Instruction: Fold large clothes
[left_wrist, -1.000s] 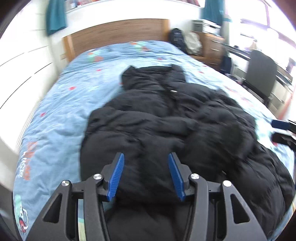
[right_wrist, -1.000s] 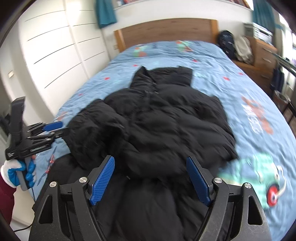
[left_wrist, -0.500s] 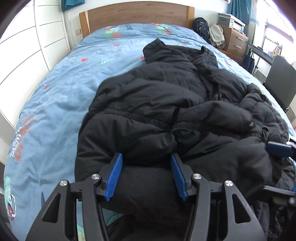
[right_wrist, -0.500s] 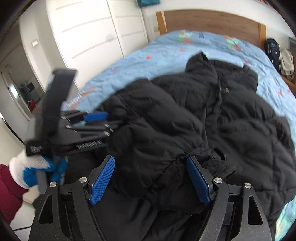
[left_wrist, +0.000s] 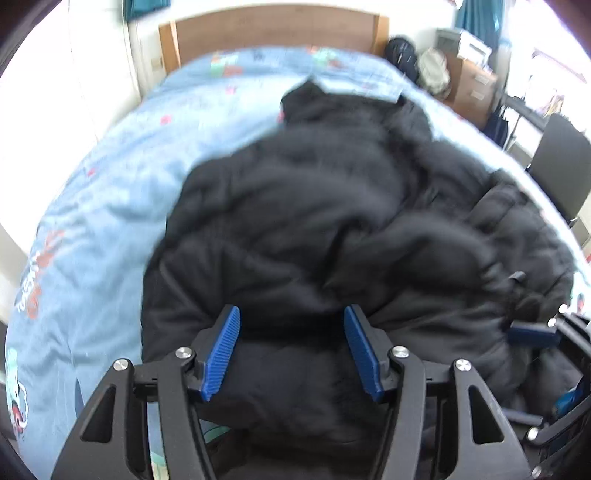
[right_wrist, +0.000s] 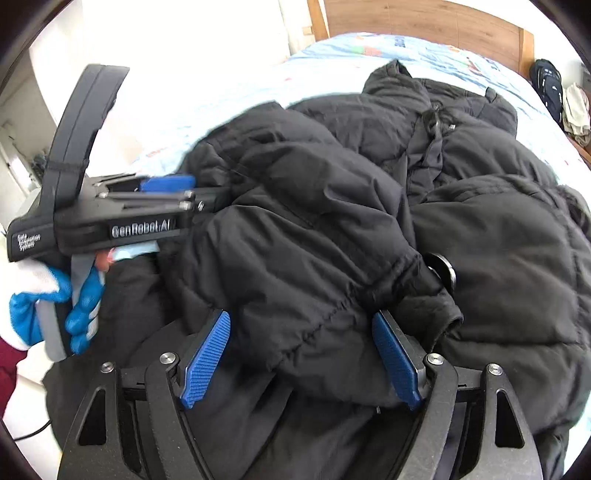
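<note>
Both grippers have closed in on the jacket (left_wrist: 332, 221) hem at the bed's (left_wrist: 92, 221) foot edge; your left gripper (left_wrist: 291, 354) and right gripper (right_wrist: 301, 360) stand apart, straddling fabric, collar lying straight ahead.

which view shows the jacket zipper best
The right wrist view. It is sharp, and the zipper runs visibly down the front of the black puffer jacket below the collar. The left wrist view is motion-blurred: the jacket reads as a dark mass and no zipper can be made out.
</note>
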